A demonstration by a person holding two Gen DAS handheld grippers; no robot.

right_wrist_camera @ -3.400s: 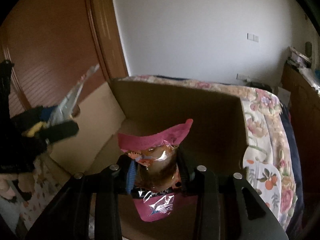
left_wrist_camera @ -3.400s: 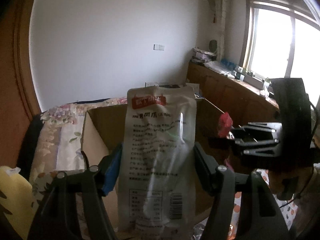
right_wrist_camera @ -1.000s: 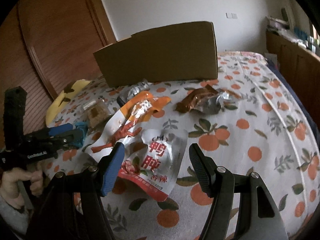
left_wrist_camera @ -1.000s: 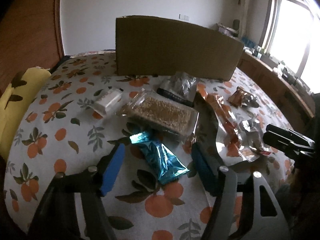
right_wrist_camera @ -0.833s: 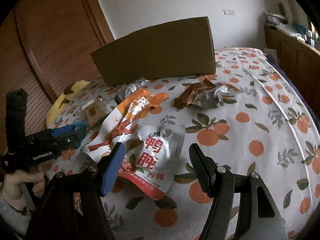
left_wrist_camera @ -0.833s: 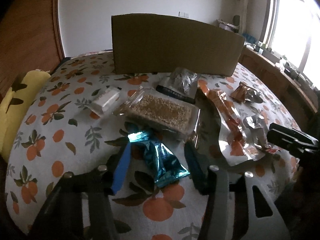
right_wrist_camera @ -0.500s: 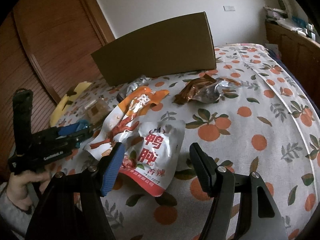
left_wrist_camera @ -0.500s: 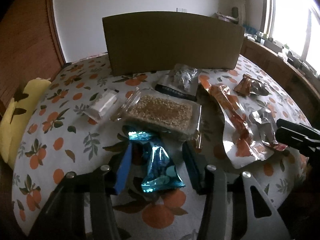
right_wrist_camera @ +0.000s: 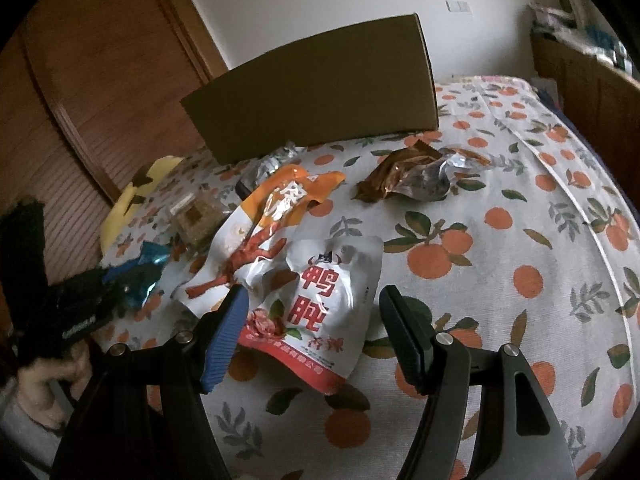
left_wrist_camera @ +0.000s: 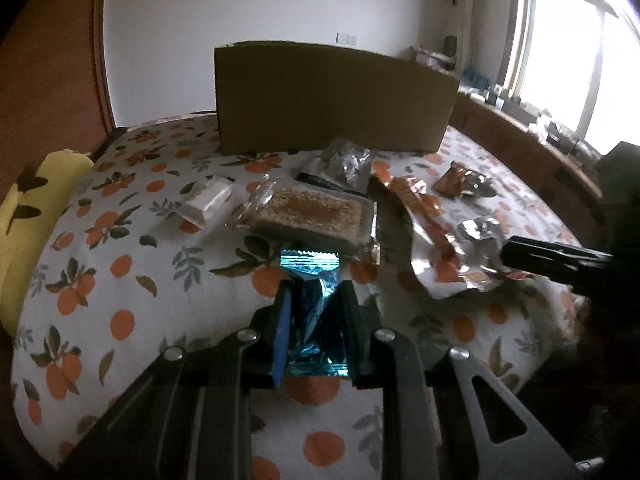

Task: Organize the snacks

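Note:
My left gripper [left_wrist_camera: 316, 286] is shut on a shiny blue snack packet [left_wrist_camera: 314, 312], which crumples between the pads on the orange-print bedspread [left_wrist_camera: 120, 280]. The same blue packet [right_wrist_camera: 142, 270] and left gripper [right_wrist_camera: 120, 294] show at the left of the right wrist view. My right gripper [right_wrist_camera: 314, 294] stands open over a white and red pouch [right_wrist_camera: 320, 300], its pads apart from it. A cardboard box [left_wrist_camera: 332, 98] stands at the back of the bed.
On the bed lie a clear tray of brown snack [left_wrist_camera: 316, 212], a white packet [left_wrist_camera: 208, 200], a silver bag [left_wrist_camera: 344, 162], an orange chicken-feet pouch [right_wrist_camera: 272, 232] and a brown foil packet [right_wrist_camera: 412, 178]. A yellow pillow [left_wrist_camera: 28, 208] lies at the left edge.
My left gripper has closed from wide open onto the blue packet and squeezed it upright. The right gripper has stayed open over the white and red pouch.

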